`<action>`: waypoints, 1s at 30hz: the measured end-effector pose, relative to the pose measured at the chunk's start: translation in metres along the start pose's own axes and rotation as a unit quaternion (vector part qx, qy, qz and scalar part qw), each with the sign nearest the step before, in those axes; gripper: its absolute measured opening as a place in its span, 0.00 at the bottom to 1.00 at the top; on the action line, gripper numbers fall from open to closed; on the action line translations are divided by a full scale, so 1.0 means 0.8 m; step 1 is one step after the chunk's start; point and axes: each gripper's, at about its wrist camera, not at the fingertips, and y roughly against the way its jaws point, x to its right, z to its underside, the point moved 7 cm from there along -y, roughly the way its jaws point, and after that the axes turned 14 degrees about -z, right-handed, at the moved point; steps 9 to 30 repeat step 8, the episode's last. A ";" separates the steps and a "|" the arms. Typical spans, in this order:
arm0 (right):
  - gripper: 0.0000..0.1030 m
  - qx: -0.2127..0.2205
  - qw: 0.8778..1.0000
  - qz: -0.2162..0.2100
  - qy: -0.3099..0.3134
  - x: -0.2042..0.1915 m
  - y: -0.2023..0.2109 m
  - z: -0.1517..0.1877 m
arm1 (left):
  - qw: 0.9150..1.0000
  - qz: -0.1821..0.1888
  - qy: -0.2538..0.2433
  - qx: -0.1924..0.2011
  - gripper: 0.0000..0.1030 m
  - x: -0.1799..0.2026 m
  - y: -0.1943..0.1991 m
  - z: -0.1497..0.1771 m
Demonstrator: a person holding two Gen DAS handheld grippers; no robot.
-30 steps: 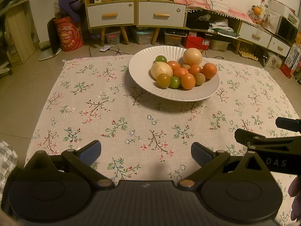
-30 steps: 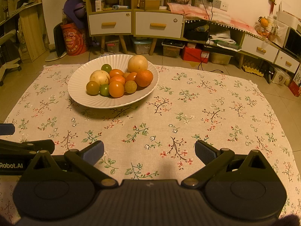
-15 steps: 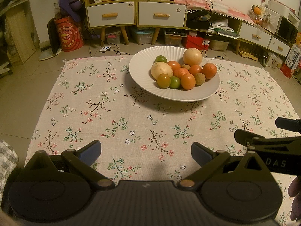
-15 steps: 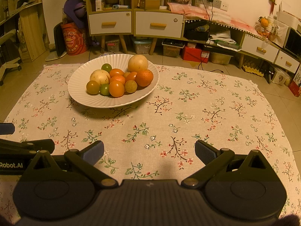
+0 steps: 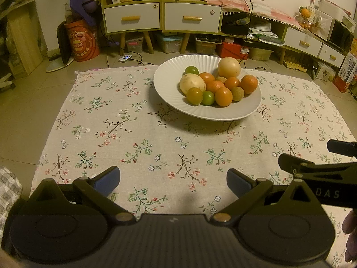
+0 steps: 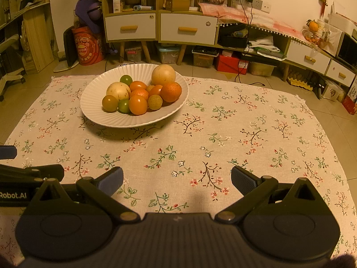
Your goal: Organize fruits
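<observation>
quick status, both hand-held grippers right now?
Left hand-held gripper: open, holding nothing.
Right hand-held gripper: open, holding nothing.

Warm, yellowish, fairly dim indoor light. The white plate [image 5: 169, 93] casts a soft shadow toward six o'clock on the floral cloth [image 5: 133, 134]. Fisheye bending curves furniture at the edges; corners darken.

plate [image 6: 133, 120]: 1 | pale round fruits [image 6: 163, 75]: 2 | green fruits [image 6: 126, 79]: 2 | orange fruits [image 6: 171, 91]: 5 — one partly hidden | olive-brown fruit [image 6: 109, 103]: 1 | small rough tan fruits [image 6: 155, 102]: 2 | cloth [image 6: 200, 138]: 1 | grippers [image 5: 173, 182]: 2 — one per hand
</observation>
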 end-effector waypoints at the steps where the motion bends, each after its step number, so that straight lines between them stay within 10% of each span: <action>1: 1.00 0.000 1.000 0.000 0.000 0.000 0.000 0.000 | 1.000 0.000 -0.001 0.000 1.00 0.000 0.000 0.000; 30: 1.00 0.000 1.000 0.000 0.000 0.000 0.000 0.000 | 1.000 0.001 0.000 -0.003 1.00 -0.002 -0.001 -0.002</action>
